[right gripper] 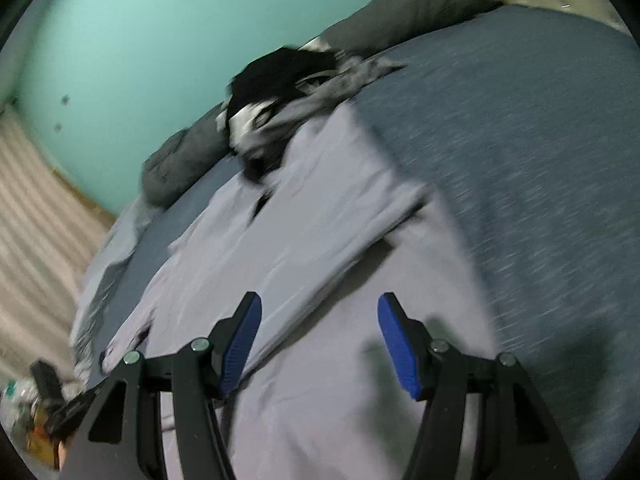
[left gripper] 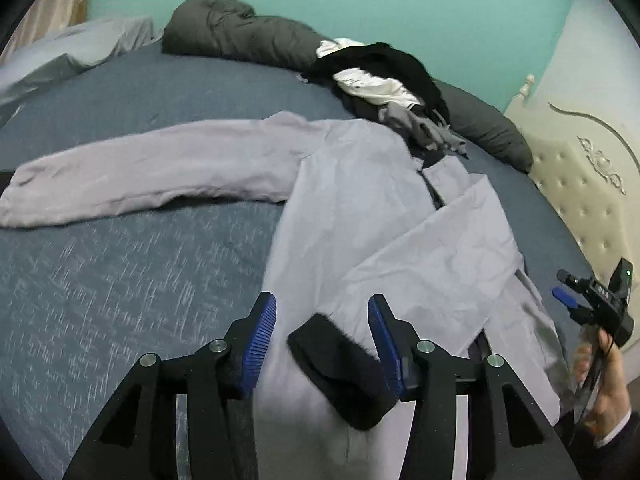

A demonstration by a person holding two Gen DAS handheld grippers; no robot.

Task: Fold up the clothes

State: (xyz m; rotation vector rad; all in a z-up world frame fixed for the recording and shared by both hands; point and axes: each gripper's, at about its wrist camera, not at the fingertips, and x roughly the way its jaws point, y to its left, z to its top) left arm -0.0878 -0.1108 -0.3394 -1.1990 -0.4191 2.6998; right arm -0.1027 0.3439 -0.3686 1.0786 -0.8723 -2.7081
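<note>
Bed [left gripper: 120, 264] in blue carries my lavender garment [left gripper: 360, 208], collar toward the dark clothes heap [left gripper: 380, 76], hem toward me. Its long axis runs heap to hem. One sleeve [left gripper: 436, 240] lies folded across the body; the other sleeve [left gripper: 140, 184] stretches sideways, so folding looks partial. My left gripper [left gripper: 322, 320] and right gripper [right gripper: 320, 320] gape wide, holding nothing.

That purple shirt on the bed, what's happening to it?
A person is folding the pale lilac long-sleeved shirt on the blue-grey bedsheet. One sleeve is folded across its body; the other lies stretched out. The left tool and right tool are both open above the shirt, holding nothing. A black-and-white clothes pile waits behind.
</note>
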